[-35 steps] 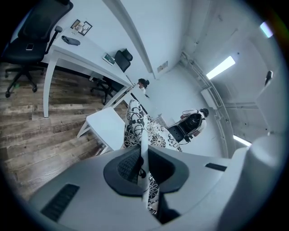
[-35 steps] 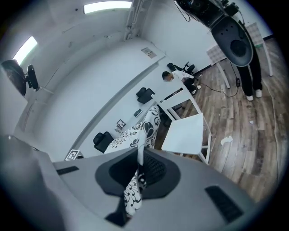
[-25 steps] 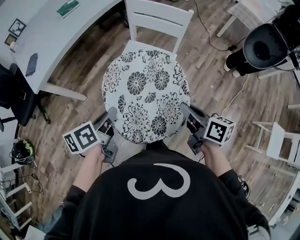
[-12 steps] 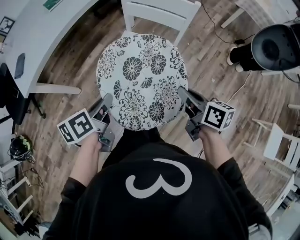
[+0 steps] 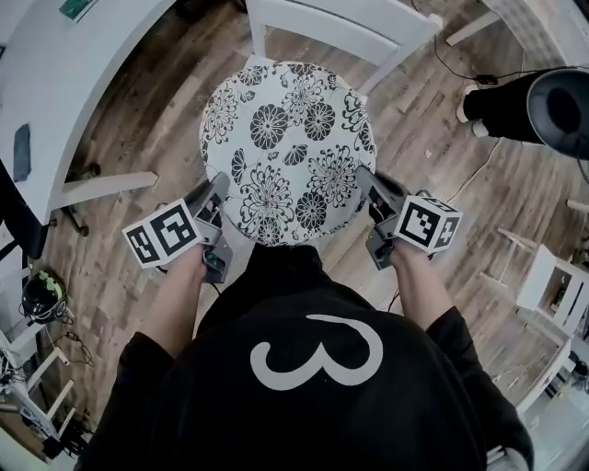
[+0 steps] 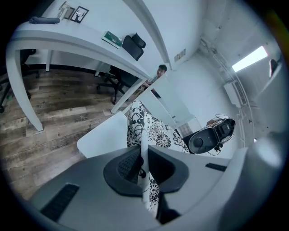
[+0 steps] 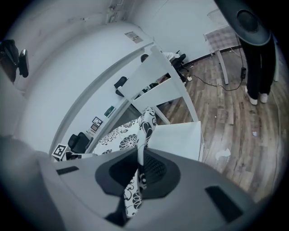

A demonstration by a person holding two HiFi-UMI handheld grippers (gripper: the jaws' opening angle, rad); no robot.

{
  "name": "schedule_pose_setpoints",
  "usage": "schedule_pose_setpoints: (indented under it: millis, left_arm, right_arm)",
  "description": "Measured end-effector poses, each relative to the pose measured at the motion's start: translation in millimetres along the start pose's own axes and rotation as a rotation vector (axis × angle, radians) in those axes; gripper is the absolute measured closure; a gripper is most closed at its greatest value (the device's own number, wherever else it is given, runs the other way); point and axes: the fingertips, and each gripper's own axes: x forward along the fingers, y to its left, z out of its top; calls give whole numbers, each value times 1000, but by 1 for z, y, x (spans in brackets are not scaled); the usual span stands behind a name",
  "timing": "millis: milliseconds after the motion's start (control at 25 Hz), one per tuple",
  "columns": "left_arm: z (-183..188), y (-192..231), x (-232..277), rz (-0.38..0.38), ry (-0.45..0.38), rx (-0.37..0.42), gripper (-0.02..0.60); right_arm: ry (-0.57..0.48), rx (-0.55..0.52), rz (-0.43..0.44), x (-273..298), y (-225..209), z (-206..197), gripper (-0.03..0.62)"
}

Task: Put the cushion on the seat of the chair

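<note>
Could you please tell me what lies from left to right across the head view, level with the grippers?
The left gripper, the flowered cushion, the right gripper; each gripper is shut on the cushion's edge.

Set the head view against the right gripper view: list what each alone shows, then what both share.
Head view only: the person's black top and the full round outline of the cushion.
Right gripper view only: the right tool with its jaws shut on the cushion's edge.
Both: the cushion, chair, table, wood floor and left tool.
</note>
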Motion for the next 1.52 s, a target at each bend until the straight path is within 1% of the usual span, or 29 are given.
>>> schedule_pose_setpoints:
  millis: [120,160,280,360,440,560,640,720,840,920,1040,1240,1400,1440,1520]
  left_arm:
    - [2,3,3,18,9,46,552]
    - [0,5,2,27,4,50,552]
    - [-11,6,-7,46,-31,27,552]
    - [-14,3,-10,54,-48,43,552]
    - [-11,6,-6,67,-48,85,552]
    - [-5,20,9,94,-36,146,552]
    - [-3,27,11,123,-57,200,552]
    - [-12,24,7,151,-77,248,552]
    - [-18,28,8,199,-69,292,552]
    - [-17,45,14,238,-54,279,552]
    - [-17,70,21,282,-35,230,552]
    - [-17,100,33,355,16,246,549]
    - [-15,110,41,369,34,259,545]
    - [-16,112,42,371,33,254,534]
    - [-17,118,42,376,27,237,492]
  right_arm:
    - [-8,1,-34,1,-9,-3,572]
    - [-5,-2,-39,1,-10,-4,572]
    - [16,-34,-42,-2,-6,0,572]
    - [16,-57,-46,-3,-5,2,572]
    - [14,-62,-71,3,-12,0,572]
    - [19,-64,-134,18,-36,-7,572]
    - [-3,-75,-129,28,-47,-10,572]
    - [-19,-95,-122,23,-55,-16,572]
    - [-4,-86,-149,20,-67,-23,572]
    - [1,-76,-180,28,-77,-25,572]
    - [-8,-64,-217,34,-92,-27,572]
    - [28,-64,-269,43,-115,-34,567]
    - [62,-51,-310,50,-126,-39,535]
    - [66,-57,-318,50,-128,-40,521]
    - [74,-77,-322,50,-130,-42,514]
